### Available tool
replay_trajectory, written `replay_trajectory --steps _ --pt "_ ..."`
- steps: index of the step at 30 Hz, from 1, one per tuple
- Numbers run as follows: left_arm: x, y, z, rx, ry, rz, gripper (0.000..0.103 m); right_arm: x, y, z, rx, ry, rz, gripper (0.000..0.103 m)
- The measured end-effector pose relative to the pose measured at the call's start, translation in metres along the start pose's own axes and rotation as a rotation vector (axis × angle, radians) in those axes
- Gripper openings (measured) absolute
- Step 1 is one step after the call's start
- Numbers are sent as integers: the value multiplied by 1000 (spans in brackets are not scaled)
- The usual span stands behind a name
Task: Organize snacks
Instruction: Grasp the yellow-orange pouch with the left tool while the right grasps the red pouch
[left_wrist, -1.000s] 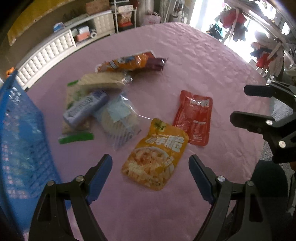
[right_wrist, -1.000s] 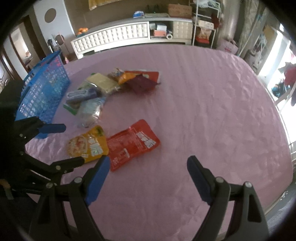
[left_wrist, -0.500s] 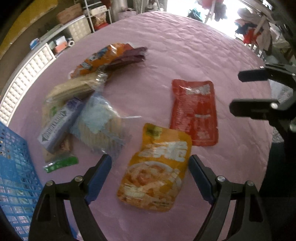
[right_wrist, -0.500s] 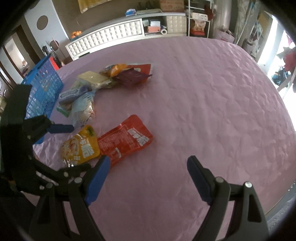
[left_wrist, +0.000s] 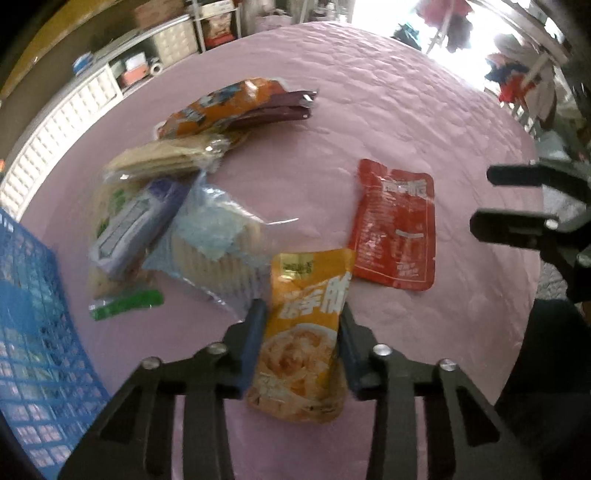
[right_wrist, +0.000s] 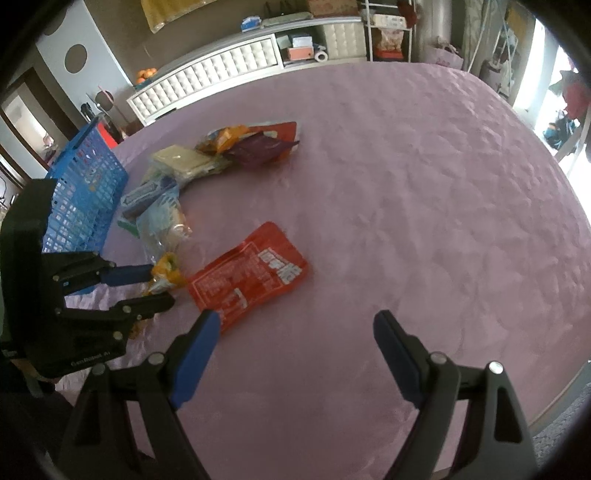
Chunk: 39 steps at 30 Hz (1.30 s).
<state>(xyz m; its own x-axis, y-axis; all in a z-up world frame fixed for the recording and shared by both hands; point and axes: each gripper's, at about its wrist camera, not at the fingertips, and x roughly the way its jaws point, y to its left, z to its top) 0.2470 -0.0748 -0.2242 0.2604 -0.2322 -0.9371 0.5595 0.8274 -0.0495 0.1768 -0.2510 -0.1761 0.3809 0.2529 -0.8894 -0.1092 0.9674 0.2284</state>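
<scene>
A yellow snack pouch (left_wrist: 299, 354) lies on the pink tablecloth (right_wrist: 406, 184) between the blue pads of my left gripper (left_wrist: 301, 309). The jaws are closing and the pads press its two long edges, so the pouch bows up. The right wrist view shows the same pouch (right_wrist: 166, 273) crumpled in the left gripper (right_wrist: 160, 286). A red pouch (left_wrist: 395, 225) lies flat just to its right. My right gripper (right_wrist: 295, 317) hangs open above bare cloth, its left fingertip near the red pouch (right_wrist: 251, 273); nothing is between its fingers.
A blue lattice basket (left_wrist: 29, 332) stands at the table's left edge. Beyond the yellow pouch lies a pile: a clear cracker bag (left_wrist: 218, 247), a purple-blue bar (left_wrist: 136, 225), a wafer pack (left_wrist: 166, 162), an orange bag (left_wrist: 221, 107) and a dark purple packet (left_wrist: 280, 107).
My left gripper came down over the yellow pouch and its jaws closed from wide apart onto the pouch's sides. The right gripper stayed open and hardly moved.
</scene>
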Motion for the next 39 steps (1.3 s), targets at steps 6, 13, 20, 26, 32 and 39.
replay_trajectory --steps 6,13,20,26,32,39 --pt "-8 0 -12 -59 -45 8 24 8 6 10 60 41 38 88" --pt "-34 17 -24 -203 -139 48 18 30 -2 26 276 122 92 88" --pt "-47 20 -23 -202 -211 68 17 51 12 45 370 163 49 88" --pt "-50 30 -23 -230 -250 52 17 63 38 62 281 177 -98 89" --pt "-48 26 -33 -211 -255 41 17 70 63 51 87 170 -235 83" --pt "-44 36 -44 -242 -247 31 17 58 64 35 0 124 -209 42"
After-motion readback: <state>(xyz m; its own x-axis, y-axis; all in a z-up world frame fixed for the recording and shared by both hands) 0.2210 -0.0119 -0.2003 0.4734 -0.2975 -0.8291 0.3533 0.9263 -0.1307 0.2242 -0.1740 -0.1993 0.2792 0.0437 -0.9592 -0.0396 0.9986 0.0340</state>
